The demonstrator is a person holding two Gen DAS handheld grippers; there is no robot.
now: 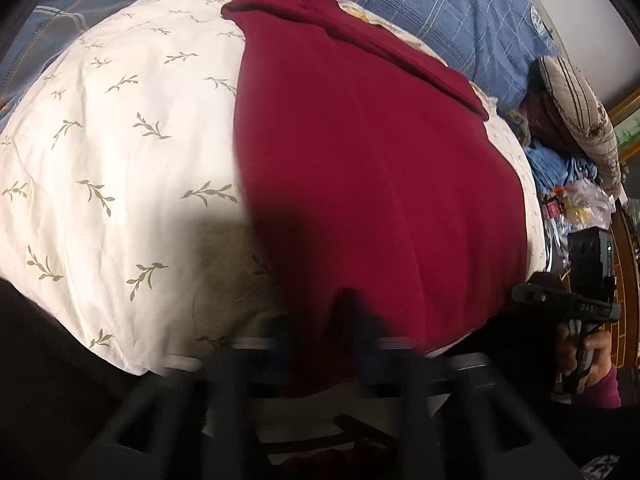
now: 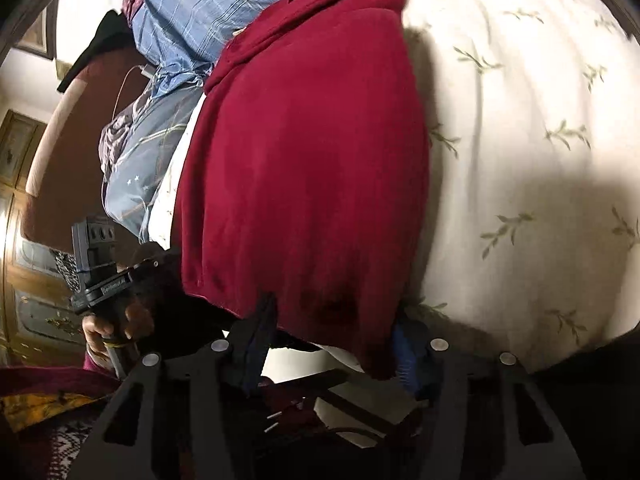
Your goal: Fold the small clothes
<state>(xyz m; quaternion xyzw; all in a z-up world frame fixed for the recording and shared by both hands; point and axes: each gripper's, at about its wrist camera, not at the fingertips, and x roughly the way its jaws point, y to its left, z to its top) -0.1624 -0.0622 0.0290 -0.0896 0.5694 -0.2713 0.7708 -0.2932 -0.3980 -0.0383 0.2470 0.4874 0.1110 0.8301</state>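
A dark red garment [image 1: 360,168] lies spread on a white bedcover with green leaf sprigs [image 1: 120,140]. Its far end is folded over. My left gripper [image 1: 326,344] sits at the garment's near edge with the cloth between its fingers, shut on the hem. In the right wrist view the same red garment [image 2: 312,160] fills the middle. My right gripper [image 2: 332,344] has its fingers on either side of the near hem, and the cloth hangs between them. Each gripper shows in the other's view, the right one [image 1: 576,304] and the left one [image 2: 100,272], hand-held.
A blue plaid quilt [image 1: 420,4] is bunched at the far side of the bed. A striped cushion [image 1: 580,112] and loose small items [image 1: 576,204] lie at the right. Wooden furniture [image 2: 24,240] stands at the left in the right wrist view.
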